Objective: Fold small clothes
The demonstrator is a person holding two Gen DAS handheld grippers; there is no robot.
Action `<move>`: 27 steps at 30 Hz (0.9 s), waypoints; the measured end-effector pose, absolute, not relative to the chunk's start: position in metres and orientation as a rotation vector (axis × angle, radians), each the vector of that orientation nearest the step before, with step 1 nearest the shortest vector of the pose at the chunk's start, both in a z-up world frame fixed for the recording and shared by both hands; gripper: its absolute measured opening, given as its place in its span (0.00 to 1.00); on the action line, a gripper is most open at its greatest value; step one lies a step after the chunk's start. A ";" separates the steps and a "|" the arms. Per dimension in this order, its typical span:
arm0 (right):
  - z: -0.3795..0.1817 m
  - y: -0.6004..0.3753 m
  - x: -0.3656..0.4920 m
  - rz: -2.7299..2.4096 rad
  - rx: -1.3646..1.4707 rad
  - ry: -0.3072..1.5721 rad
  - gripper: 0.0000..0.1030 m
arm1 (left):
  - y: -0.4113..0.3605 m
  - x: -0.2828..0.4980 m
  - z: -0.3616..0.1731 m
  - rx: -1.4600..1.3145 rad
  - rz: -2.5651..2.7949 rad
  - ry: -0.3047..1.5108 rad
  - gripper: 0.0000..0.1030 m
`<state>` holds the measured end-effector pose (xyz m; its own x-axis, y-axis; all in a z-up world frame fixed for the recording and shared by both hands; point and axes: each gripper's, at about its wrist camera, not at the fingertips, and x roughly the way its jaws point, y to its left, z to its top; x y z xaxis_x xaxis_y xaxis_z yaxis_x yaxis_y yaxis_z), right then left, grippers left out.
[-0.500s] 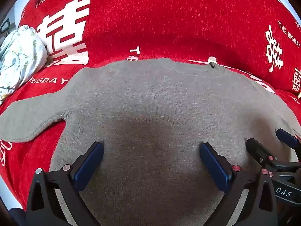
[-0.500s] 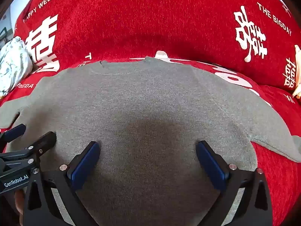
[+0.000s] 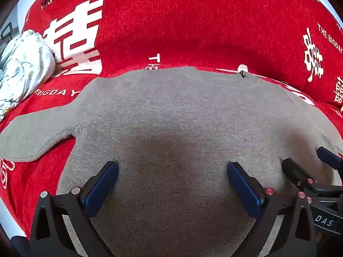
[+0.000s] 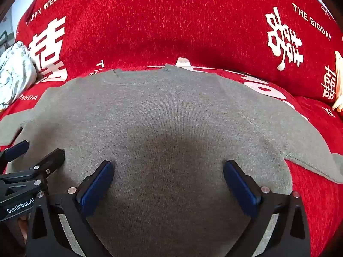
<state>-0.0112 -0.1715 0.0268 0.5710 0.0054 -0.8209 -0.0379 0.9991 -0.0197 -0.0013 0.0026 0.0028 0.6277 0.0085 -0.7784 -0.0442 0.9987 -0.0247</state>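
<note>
A small grey knit sweater (image 3: 175, 115) lies flat on a red sofa cover, neckline at the far side, its left sleeve (image 3: 36, 132) spread out to the left. It also fills the right wrist view (image 4: 171, 111), with the right sleeve (image 4: 317, 162) spread to the right. My left gripper (image 3: 172, 171) is open and empty, hovering over the sweater's lower body. My right gripper (image 4: 168, 170) is open and empty beside it, over the lower body too. Each gripper shows at the edge of the other's view.
The red sofa cover (image 3: 193, 21) with white lettering rises as a backrest behind the sweater. A crumpled white floral cloth (image 3: 21, 68) lies at the far left. A pale orange item (image 4: 338, 81) sits at the right edge.
</note>
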 end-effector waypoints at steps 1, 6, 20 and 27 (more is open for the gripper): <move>0.027 -0.171 -0.011 0.025 -0.036 0.963 0.99 | 0.002 -0.002 0.003 -0.043 0.030 0.890 1.00; 0.027 -0.171 -0.011 0.025 -0.036 0.964 0.99 | 0.003 -0.002 0.002 -0.045 0.029 0.888 1.00; 0.027 -0.172 -0.011 0.024 -0.037 0.965 0.99 | 0.002 -0.003 0.001 -0.042 0.033 0.888 1.00; 0.028 -0.172 -0.009 0.024 -0.036 0.982 0.99 | 0.002 -0.001 0.003 -0.052 0.084 0.918 1.00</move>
